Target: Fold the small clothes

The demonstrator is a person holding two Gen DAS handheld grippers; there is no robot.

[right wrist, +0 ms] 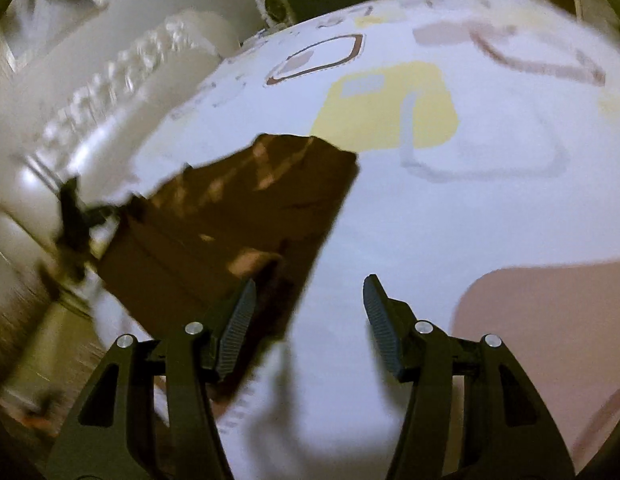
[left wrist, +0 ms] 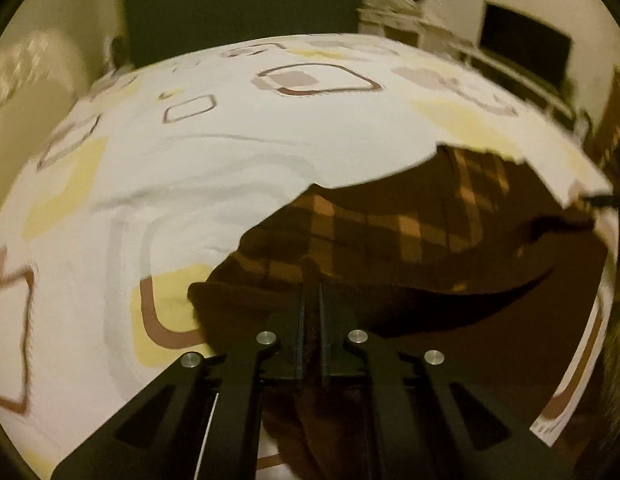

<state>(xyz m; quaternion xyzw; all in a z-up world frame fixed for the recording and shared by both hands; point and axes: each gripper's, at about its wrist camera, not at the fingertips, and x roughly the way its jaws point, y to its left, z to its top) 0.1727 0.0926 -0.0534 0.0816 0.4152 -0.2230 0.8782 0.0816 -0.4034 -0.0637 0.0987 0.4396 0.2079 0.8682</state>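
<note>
While pinched at its near edge between the pressed-together fingers of the left gripper (left wrist: 312, 300), lies spread across the patterned bedsheet (left wrist: 214, 168): a brown plaid garment (left wrist: 390, 232), dark with orange-tan checks, draped toward the right of the left wrist view and partly lifted at the held edge. Seen from the right wrist as a rumpled brown shape (right wrist: 238, 208) on the left side of the sheet (right wrist: 430, 220), its lower corner just beside the left finger of the right gripper (right wrist: 310, 312). Spread wide, that right gripper, ribbed pads facing each other over bare sheet, nothing between them. Too blurred to tell whether the finger touches the cloth. Printed over the white sheet: yellow patches, brown rounded squares, grey outlines. Beyond the bed, a dark monitor (left wrist: 526, 52) on a white shelf (left wrist: 510, 76) against the wall, and pale carved furniture (right wrist: 110, 72) at the bed's far left. No containers visible in either view.
</note>
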